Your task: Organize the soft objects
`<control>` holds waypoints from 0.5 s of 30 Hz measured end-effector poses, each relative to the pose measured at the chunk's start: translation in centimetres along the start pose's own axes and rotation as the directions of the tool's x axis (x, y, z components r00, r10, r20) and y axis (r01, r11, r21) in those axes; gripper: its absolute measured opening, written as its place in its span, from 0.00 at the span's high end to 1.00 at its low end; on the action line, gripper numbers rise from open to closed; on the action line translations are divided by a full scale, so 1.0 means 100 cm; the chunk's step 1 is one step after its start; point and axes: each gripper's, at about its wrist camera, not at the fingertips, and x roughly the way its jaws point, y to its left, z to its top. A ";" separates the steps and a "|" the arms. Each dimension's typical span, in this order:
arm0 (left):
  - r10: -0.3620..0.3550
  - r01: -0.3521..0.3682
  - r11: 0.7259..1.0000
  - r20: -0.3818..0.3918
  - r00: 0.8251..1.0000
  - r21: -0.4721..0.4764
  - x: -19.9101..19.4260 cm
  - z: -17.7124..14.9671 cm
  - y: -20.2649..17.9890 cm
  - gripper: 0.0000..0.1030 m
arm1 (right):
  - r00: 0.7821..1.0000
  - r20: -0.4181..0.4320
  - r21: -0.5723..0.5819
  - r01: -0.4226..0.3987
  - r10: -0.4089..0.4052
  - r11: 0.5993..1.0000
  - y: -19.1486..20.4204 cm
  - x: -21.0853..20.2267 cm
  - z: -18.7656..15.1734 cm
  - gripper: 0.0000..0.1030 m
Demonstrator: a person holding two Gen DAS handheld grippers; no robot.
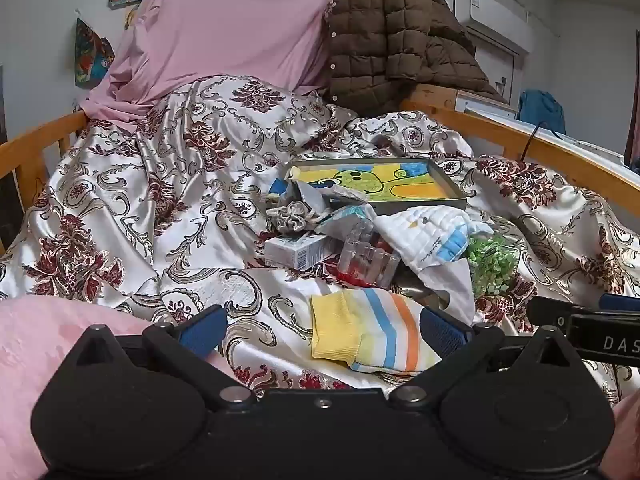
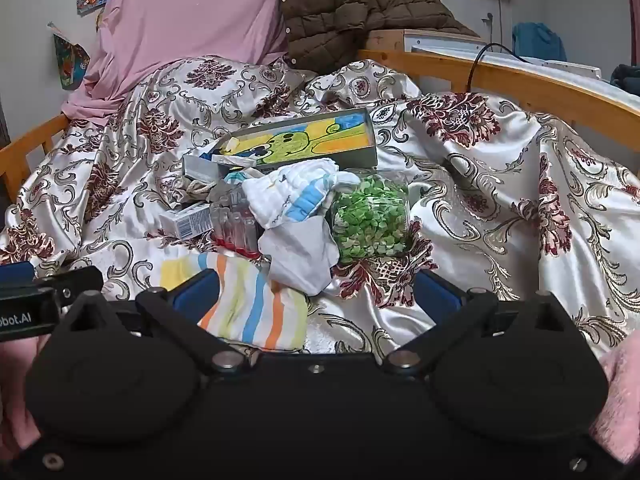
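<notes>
Two wide-open grippers, left gripper (image 1: 324,330) and right gripper (image 2: 316,296), tilt down over the patterned bedspread (image 1: 192,184), holding nothing. The striped sock (image 1: 376,330) lies just ahead. Only the left view shows the air conditioner (image 1: 496,20). Readable: "DAS", "obot.AI".

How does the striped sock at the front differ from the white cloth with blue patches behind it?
The striped sock lies flat on the bedcover, while the white cloth is bunched up on the pile. The sock carries yellow, blue and orange bands; the cloth is mostly white with blue patches. The sock lies nearest the grippers, the cloth farther back. Both are soft fabric and neither is gripped.
</notes>
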 end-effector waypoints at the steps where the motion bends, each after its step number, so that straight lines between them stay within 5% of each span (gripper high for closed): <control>1: -0.002 0.002 1.000 -0.003 1.000 -0.002 0.000 0.000 0.000 0.01 | 1.000 0.000 -0.003 0.002 -0.002 1.000 0.000 0.000 0.000 0.01; 15: -0.003 0.003 1.000 -0.004 1.000 -0.003 0.000 0.000 0.000 0.01 | 1.000 -0.007 -0.004 0.013 -0.013 1.000 0.001 0.001 -0.001 0.00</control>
